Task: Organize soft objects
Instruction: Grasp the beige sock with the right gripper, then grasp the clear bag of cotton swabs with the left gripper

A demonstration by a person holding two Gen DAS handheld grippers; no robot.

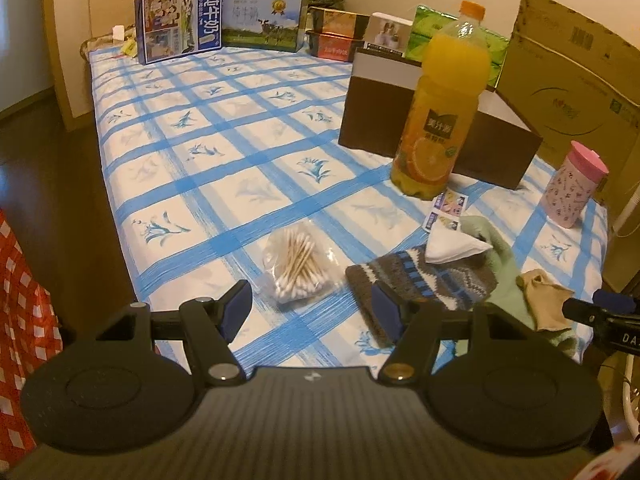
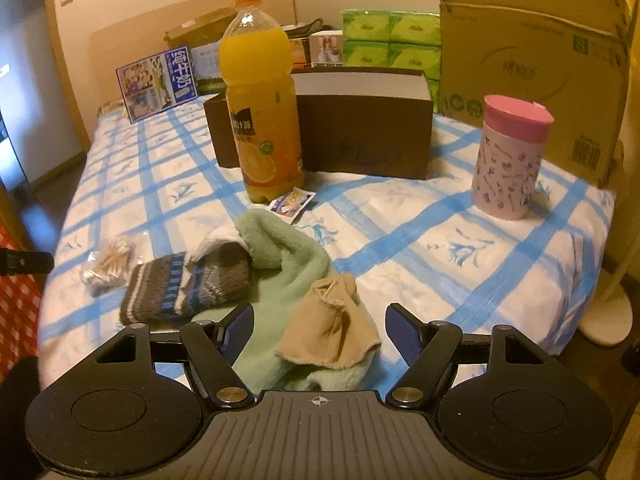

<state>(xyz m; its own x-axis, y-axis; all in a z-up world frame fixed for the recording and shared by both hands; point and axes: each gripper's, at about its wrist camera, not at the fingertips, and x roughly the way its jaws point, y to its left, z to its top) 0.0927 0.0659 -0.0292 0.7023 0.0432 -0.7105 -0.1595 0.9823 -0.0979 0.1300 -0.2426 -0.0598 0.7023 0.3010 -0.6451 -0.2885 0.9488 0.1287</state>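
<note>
Left gripper (image 1: 311,308): jaws spread wide, blue pads facing each other, nothing between them, tilted downward over near edge of bed. Right gripper (image 2: 320,330): jaws likewise spread, no contact on pads, pitched downward above near edge of bed. Right gripper's tip shows at right margin of left wrist view. No hand visible.

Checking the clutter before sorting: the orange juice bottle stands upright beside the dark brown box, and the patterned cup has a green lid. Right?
Not quite. The patterned cup has a pink lid, as the right wrist view shows. The orange juice bottle does stand upright beside the dark brown box.
</note>
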